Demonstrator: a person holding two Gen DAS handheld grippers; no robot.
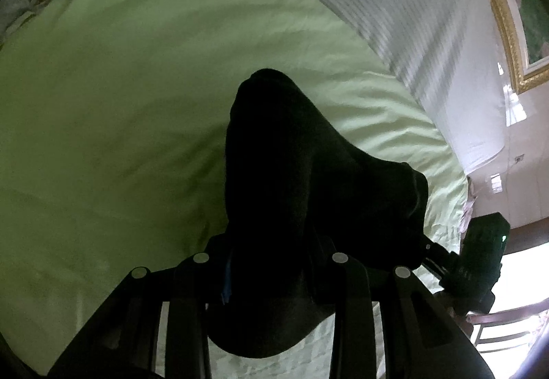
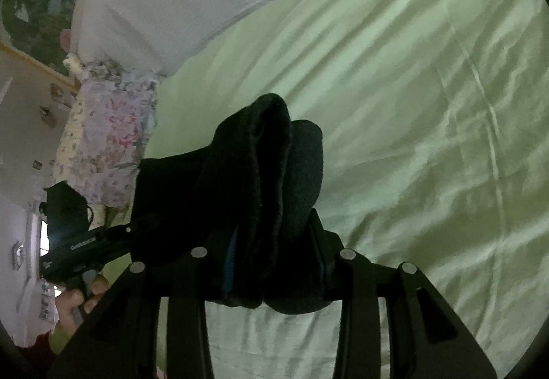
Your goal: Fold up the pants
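I grasp the black pants (image 1: pixel 295 173) with my left gripper (image 1: pixel 271 262) and right gripper (image 2: pixel 274 252), above the green bed sheet (image 1: pixel 103 104).

Small white lettering on side of left gripper (image 2: pixel 85 238) body, seen from right wrist view; blurred, not legible. Nothing else readable.
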